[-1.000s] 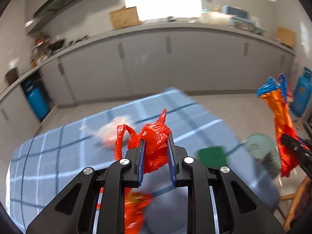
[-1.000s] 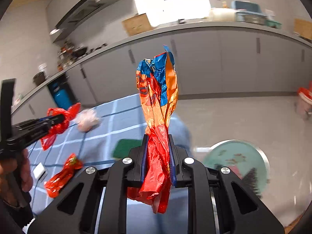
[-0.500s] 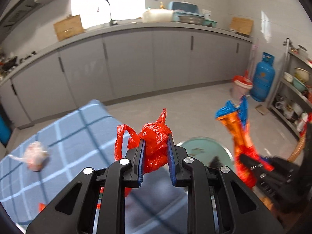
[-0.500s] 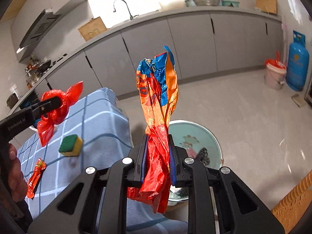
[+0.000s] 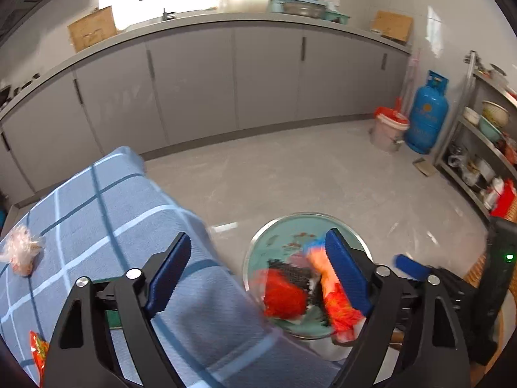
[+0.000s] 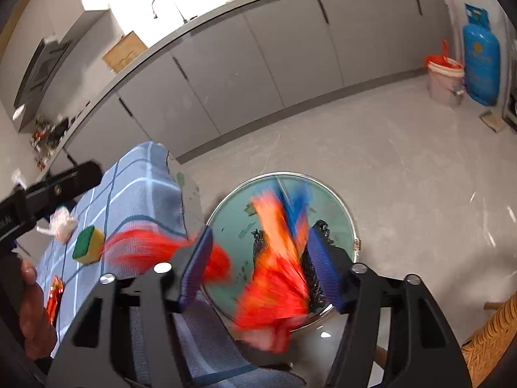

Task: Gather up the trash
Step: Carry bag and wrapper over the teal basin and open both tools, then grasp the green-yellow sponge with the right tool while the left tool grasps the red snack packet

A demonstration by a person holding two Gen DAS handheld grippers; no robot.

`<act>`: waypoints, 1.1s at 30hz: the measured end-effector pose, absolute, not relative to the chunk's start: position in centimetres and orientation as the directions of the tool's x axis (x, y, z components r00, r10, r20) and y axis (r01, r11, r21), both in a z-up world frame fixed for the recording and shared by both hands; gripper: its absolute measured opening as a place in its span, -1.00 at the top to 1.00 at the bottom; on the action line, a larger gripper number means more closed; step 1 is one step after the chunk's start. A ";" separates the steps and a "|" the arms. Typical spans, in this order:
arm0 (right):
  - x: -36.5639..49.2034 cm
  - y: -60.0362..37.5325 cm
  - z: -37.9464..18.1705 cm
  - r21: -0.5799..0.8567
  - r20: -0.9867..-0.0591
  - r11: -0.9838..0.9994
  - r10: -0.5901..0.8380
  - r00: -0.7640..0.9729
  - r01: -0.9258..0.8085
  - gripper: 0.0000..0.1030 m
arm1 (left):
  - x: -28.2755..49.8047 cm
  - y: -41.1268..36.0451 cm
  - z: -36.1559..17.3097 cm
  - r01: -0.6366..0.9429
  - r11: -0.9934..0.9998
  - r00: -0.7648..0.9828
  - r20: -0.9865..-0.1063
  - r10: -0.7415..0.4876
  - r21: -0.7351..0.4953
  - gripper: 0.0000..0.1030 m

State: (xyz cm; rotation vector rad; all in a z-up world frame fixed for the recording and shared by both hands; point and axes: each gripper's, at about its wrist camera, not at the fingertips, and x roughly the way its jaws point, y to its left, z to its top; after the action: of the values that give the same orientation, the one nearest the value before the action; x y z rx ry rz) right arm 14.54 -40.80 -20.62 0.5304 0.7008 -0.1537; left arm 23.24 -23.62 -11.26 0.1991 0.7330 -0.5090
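Observation:
My left gripper (image 5: 258,268) hangs over the table's corner and the round teal bin (image 5: 274,236), its jaws opening wide with nothing between them. The crumpled red plastic bag (image 5: 284,294) is dropping loose into the bin. My right gripper (image 6: 260,265) is above the same bin (image 6: 232,226), jaws opening. The orange and blue foil wrapper (image 6: 278,258), blurred, falls between its pads, free of both. The red bag (image 6: 145,245) shows as a red streak to the left. A white crumpled bag (image 5: 22,252) and a red wrapper (image 6: 53,294) lie on the blue checked tablecloth (image 5: 113,210).
A green and yellow sponge (image 6: 87,245) sits on the table. Black mesh trash (image 6: 313,278) lies in the bin. A blue gas cylinder (image 5: 426,113), a white bucket (image 5: 389,129) and metal shelves (image 5: 484,148) stand at the right; a wicker chair (image 6: 491,333) is close by.
Both grippers swung from over the table to above the bin and came lower. Their jaws opened, letting go of the red bag and the foil wrapper, which are now falling.

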 end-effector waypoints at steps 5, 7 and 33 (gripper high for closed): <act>14.0 -41.0 -20.4 0.412 -0.637 0.852 0.017 0.771 0.322 -0.45 | 23.7 -22.2 -11.1 0.472 0.881 0.645 -0.681 -0.346 -0.001 -0.71; 13.8 -41.0 -20.1 0.409 -0.632 0.853 0.007 0.775 0.326 -0.46 | 23.6 -21.7 -11.0 0.463 0.886 0.651 -0.680 -0.337 0.004 -0.71; 15.9 -26.8 -16.7 0.325 -0.638 0.943 0.170 0.751 0.063 -0.58 | 19.1 -2.3 -10.2 0.142 0.977 0.766 -0.643 -0.009 0.156 -0.84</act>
State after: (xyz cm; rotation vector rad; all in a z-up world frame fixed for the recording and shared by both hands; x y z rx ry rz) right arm 15.93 -26.77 -16.65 0.3401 0.7229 0.0599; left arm 19.06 -2.30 -10.20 0.2009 0.6945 -0.0828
